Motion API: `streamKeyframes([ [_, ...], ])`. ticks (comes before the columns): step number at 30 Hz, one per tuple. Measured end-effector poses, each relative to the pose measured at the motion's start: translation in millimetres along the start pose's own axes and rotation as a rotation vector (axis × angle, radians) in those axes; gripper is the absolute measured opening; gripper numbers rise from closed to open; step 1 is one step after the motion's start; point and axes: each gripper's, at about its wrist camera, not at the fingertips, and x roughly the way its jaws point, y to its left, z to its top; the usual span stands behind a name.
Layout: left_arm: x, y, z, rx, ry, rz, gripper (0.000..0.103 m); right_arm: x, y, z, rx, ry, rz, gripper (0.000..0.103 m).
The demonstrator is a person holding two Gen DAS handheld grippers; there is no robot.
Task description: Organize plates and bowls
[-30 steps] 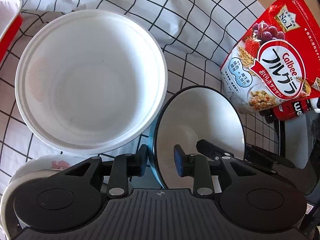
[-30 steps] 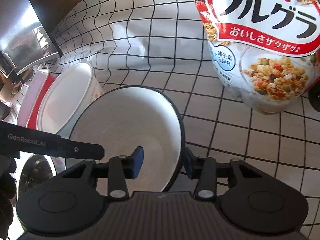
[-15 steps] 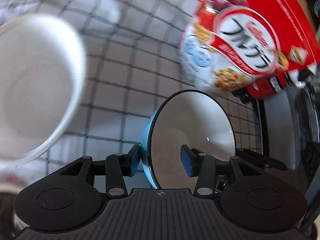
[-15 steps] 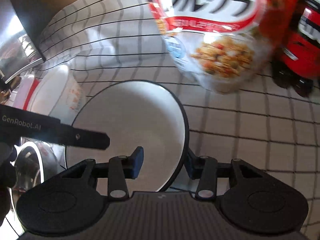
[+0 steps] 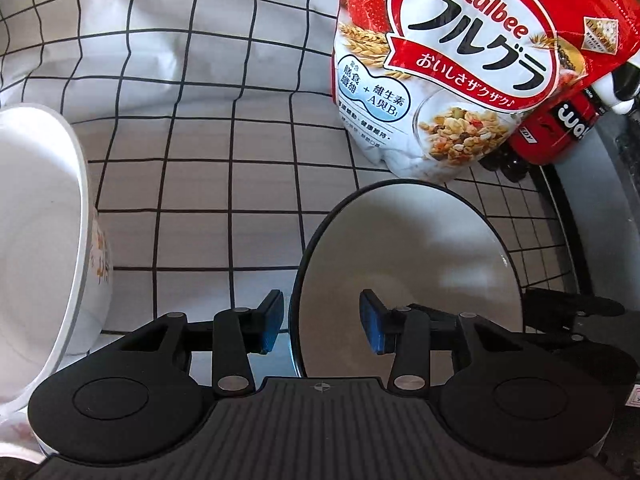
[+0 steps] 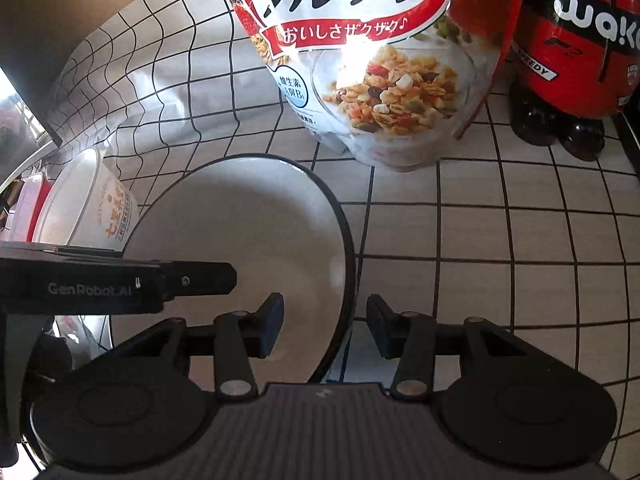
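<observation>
Cereal bag (image 5: 452,72) and bottle (image 6: 576,40) stand beyond the bowl (image 5: 416,280).

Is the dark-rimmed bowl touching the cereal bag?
Apart. The right wrist view shows tablecloth between the bowl rim and the cereal bag bottom.

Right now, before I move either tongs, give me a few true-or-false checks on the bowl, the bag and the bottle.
1. Both tongs straddle the rim of the black-rimmed bowl: left tongs, right tongs. True.
2. The Calbee granola bag lies inside the bowl. False: it stands on the checked tablecloth beyond the bowl.
3. The white paper bowl sits to the left of the black-rimmed bowl. True.
4. The red-labelled dark bottle is left of the bag. False: it is to its right.
5. The black-rimmed bowl holds cereal. False: its white inside is empty.
</observation>
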Motion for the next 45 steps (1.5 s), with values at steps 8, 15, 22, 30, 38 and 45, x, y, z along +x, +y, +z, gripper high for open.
streamKeyframes([
  [8,-10.7,4.9,-1.2,-0.029,-0.01,-0.021,0.045,1.6,-0.2,-3.3,-0.013,-0.023,0.062,0.075],
  [15,-24.0,30.2,1.5,-0.132,-0.041,-0.108,0.045,14.7,11.2,7.2,-0.094,0.057,0.121,0.103],
  [22,-28.2,33.4,-0.3,-0.122,-0.044,-0.13,0.045,21.2,21.8,13.3,-0.138,0.112,0.082,0.103],
  [30,-16.7,23.2,-2.1,-0.073,-0.006,-0.064,0.045,12.7,11.7,15.4,-0.16,0.096,0.081,0.085],
  [38,-0.6,-1.8,-1.4,-0.006,0.01,-0.013,0.045,-7.4,-4.2,4.5,-0.044,0.038,0.038,0.044],
  [45,0.5,-6.8,-3.4,0.043,0.032,0.058,0.019,-8.1,-3.5,3.3,-0.01,0.035,0.02,0.034],
])
